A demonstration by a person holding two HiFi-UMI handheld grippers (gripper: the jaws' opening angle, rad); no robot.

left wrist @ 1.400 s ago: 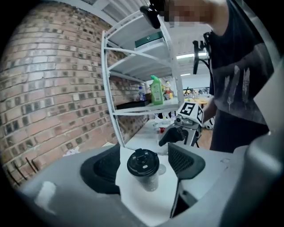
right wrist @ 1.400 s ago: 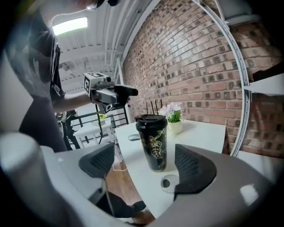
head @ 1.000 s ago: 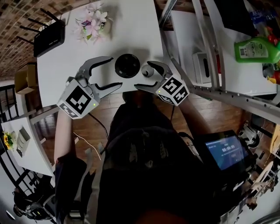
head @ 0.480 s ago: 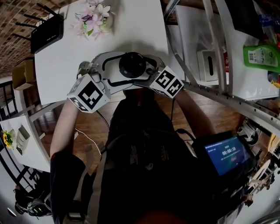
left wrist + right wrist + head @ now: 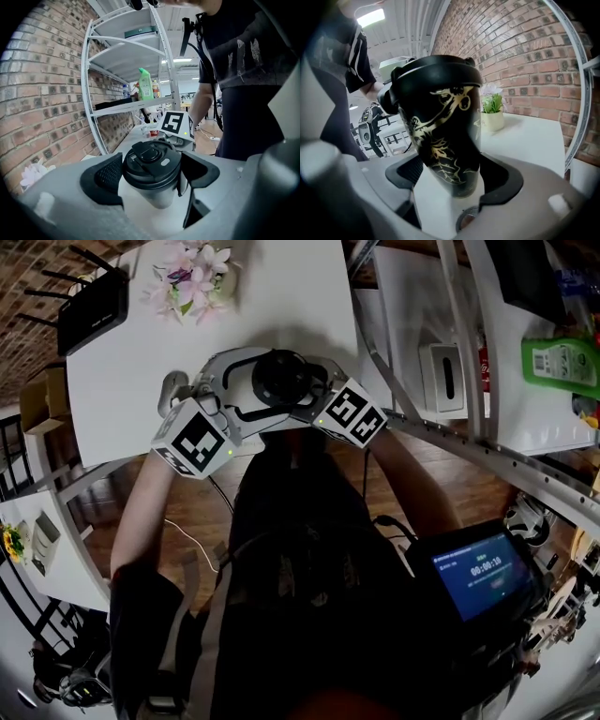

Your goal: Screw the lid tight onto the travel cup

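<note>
A travel cup (image 5: pixel 445 131), black with a gold pattern, stands upright on the white table (image 5: pixel 141 362) near its front edge. Its black lid (image 5: pixel 279 376) sits on top. My left gripper (image 5: pixel 267 382) comes in from the left. Its jaws have just been opening and straddle the lid (image 5: pixel 152 159) closely, with no clear press. From the right, my right gripper (image 5: pixel 298 388) reaches round the cup's lower body. Its jaws have just been closing on the cup, and a strip of table still shows beside the left pad (image 5: pixel 412 173).
A flower pot (image 5: pixel 192 282) and a black router (image 5: pixel 89 315) sit at the table's far side. A metal shelf rack with a green bottle (image 5: pixel 561 362) stands to the right. A lit screen (image 5: pixel 473 573) hangs by the person's right side.
Both grippers have moved inward and down from either side of the cup. Their jaws now enclose it, the left at the lid and the right at the body.
</note>
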